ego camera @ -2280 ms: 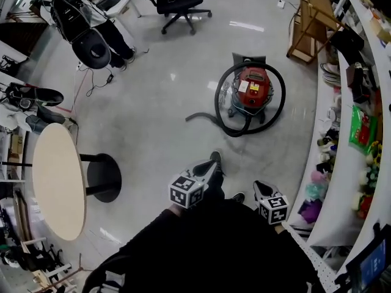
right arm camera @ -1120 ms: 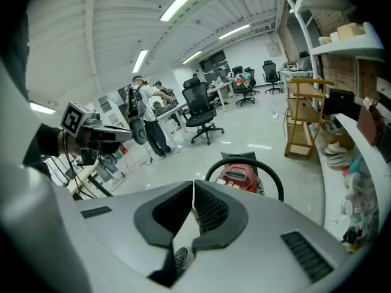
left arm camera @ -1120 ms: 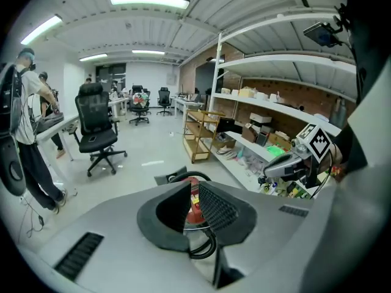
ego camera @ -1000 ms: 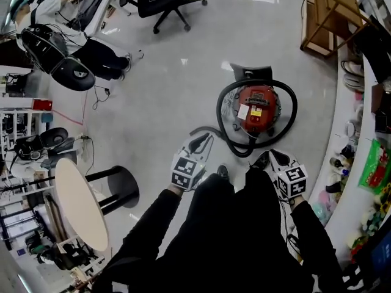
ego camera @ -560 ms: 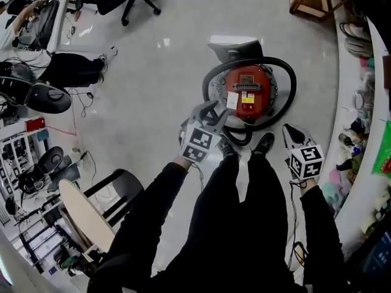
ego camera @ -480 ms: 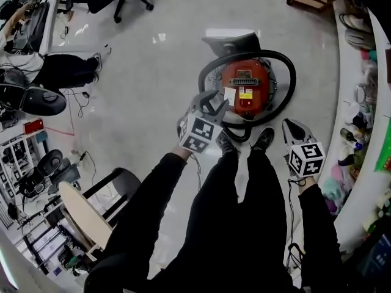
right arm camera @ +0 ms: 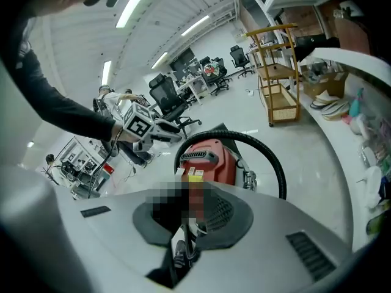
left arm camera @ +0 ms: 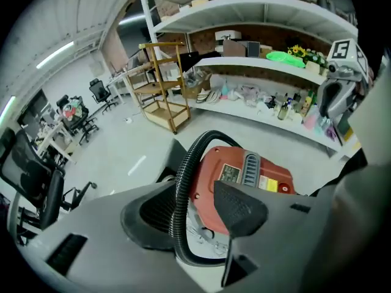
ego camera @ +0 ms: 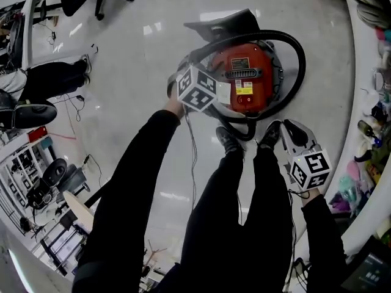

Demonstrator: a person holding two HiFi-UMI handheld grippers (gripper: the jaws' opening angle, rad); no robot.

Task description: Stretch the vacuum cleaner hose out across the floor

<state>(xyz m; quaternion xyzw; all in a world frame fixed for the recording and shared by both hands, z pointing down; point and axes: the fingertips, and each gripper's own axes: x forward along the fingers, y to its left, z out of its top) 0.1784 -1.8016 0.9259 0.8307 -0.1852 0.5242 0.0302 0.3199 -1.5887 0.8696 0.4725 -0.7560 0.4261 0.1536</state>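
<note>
**Left tongs at the coil, hose not yet clamped**

Since the earlier frames you have walked up to the red canister vacuum cleaner [ego camera: 247, 78]. It sat well ahead of you then; now it lies just past your black shoes [ego camera: 229, 142]. The left tongs [left arm camera: 197, 209] have dropped to its left flank, and their jaws have just been opening. The right tongs [right arm camera: 183, 240] have sunk beside your right leg.

State now:
- Left tongs: partly spread. The black ribbed hose [ego camera: 301, 66] runs up between the jaws, lying along the left pad and clear of the right one, so it is not gripped.
- Right tongs: closed together on nothing, near the right side of the coil but apart from it.
- Hose: wound in a loop around the canister on the pale glossy floor [ego camera: 140, 60], with nothing stretched out yet. I cannot tell where its loose end lies.

Doing this step well, as I judge it:
- Seat the hose deep between the pads, square across the ribs, and close fully before you pull.
- The ribs should hold, but the hose looks springy and may twist out of a shallow pinch.
- Draw low and along the floor, away from the canister, so the loop peels off and the machine is not dragged along.
- The right tongs could steady the canister or take a second hold further along.
- Mind your feet, because the loop passes just in front of them.
</note>
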